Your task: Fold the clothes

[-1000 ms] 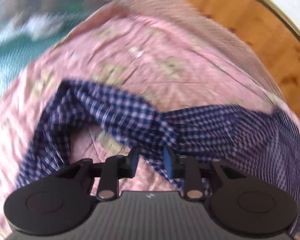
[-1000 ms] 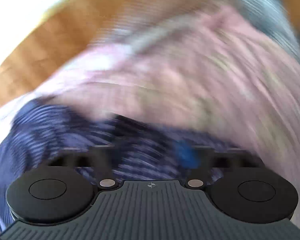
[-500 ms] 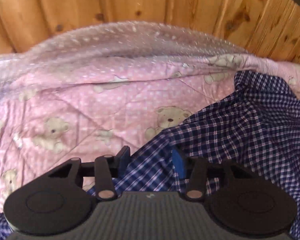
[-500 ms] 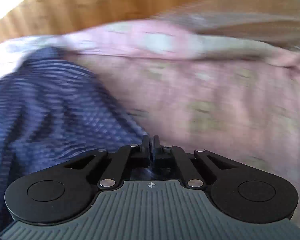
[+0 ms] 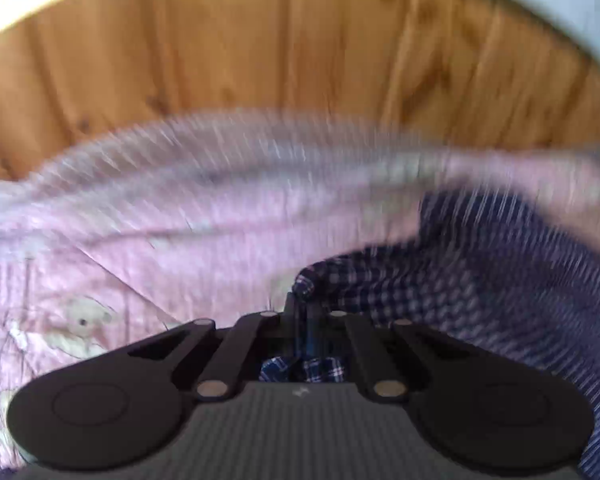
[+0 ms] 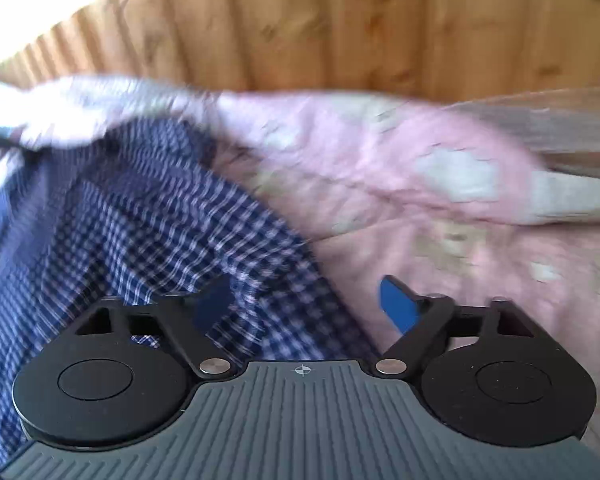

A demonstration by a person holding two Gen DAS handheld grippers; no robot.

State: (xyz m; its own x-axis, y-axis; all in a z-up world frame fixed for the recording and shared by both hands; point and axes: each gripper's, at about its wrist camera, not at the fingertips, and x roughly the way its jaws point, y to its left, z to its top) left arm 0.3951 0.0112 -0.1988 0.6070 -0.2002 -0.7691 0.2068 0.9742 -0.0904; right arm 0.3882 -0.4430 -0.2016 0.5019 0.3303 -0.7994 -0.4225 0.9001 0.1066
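A pink teddy-bear quilt (image 5: 148,256) covered the bed before a pine-panelled wall (image 5: 300,52). The left tongs (image 5: 302,312) had just closed, pinching the navy checked shirt (image 6: 140,220); the right tongs (image 6: 308,304) had just spread, over its edge.

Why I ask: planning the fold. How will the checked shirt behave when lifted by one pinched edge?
Probably floppy: the checked shirt already bunches where the left tool pinches it. Likely light, since it lies in loose rumples on the pink quilt. It should drape and sag.
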